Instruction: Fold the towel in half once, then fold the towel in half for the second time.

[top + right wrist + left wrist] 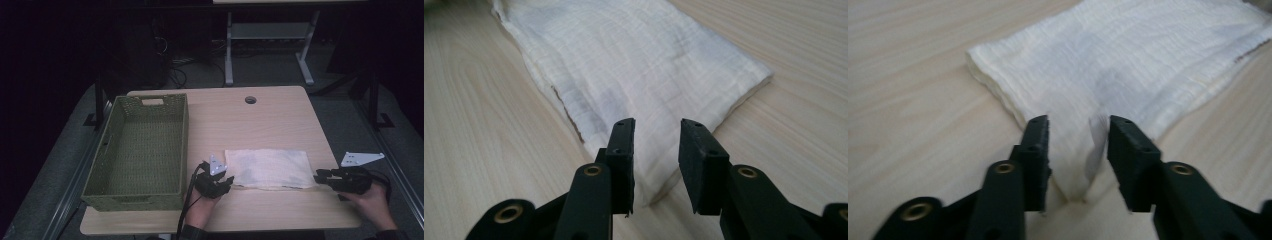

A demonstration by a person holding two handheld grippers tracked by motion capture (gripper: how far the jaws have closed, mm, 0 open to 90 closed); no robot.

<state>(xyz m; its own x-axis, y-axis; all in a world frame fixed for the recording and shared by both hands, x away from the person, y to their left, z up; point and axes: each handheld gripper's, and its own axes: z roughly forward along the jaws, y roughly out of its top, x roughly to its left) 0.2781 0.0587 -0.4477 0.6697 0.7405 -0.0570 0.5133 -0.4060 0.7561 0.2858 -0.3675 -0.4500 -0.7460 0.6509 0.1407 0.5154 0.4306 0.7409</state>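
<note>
Folded cream cloth (pixel 267 168) lies flat on the near half of the wooden table (pixel 280 120), just right of the green woven basket (pixel 140 150). The cloth is a long rectangle in several layers, with a fine crinkled gauze-like weave and a thin reddish stitch line along one edge. The left gripper (pixel 1077 131) sits at its near-left corner, the right gripper (pixel 656 129) at its near-right corner. Each has its jaws parted to a moderate gap, with a corner of cloth lying between them; the pads do not press it (in the left gripper view a small fold stands up in the gap). Jaws are matte black with flat pads. The tabletop is pale wood grain, with a round cable hole (pixel 250 100) at the far edge.
</note>
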